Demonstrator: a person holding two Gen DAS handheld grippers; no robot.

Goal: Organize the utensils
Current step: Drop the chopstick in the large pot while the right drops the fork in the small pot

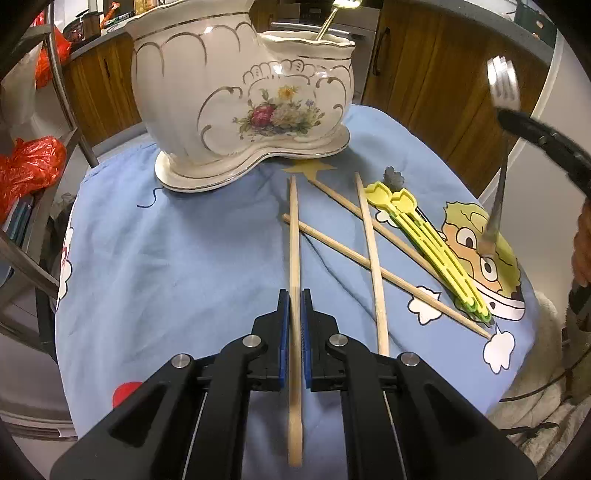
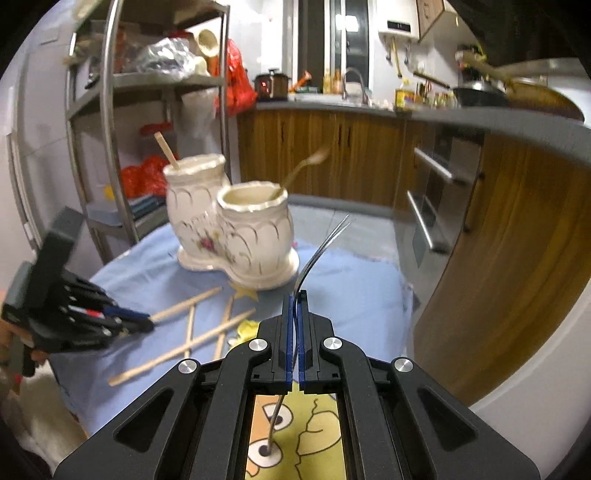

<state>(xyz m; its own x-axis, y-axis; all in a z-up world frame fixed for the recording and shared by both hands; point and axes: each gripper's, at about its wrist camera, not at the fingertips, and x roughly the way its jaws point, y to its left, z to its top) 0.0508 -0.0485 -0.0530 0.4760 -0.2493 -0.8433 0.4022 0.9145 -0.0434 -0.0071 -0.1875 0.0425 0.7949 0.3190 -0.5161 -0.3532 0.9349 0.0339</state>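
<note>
A white floral ceramic holder (image 1: pixel 240 99) with two cups stands at the back of the blue cloth (image 1: pixel 166 258). A gold spoon (image 1: pixel 325 26) leans in its lower cup; a wooden stick (image 2: pixel 166 149) stands in the taller cup. My left gripper (image 1: pixel 294 295) is shut on a wooden chopstick (image 1: pixel 294 236) lying on the cloth. Three more chopsticks (image 1: pixel 373 258) and yellow-green plastic tongs (image 1: pixel 432 243) lie to its right. My right gripper (image 2: pixel 295 295) is shut on a metal fork (image 2: pixel 325 242), tines up, held above the cloth; the fork also shows in the left wrist view (image 1: pixel 502 85).
A metal shelf rack (image 2: pixel 110 110) with red bags stands to the left of the table. Wooden kitchen cabinets (image 2: pixel 332 158) and a counter run behind. The table's edge drops off to the right beside the cabinets.
</note>
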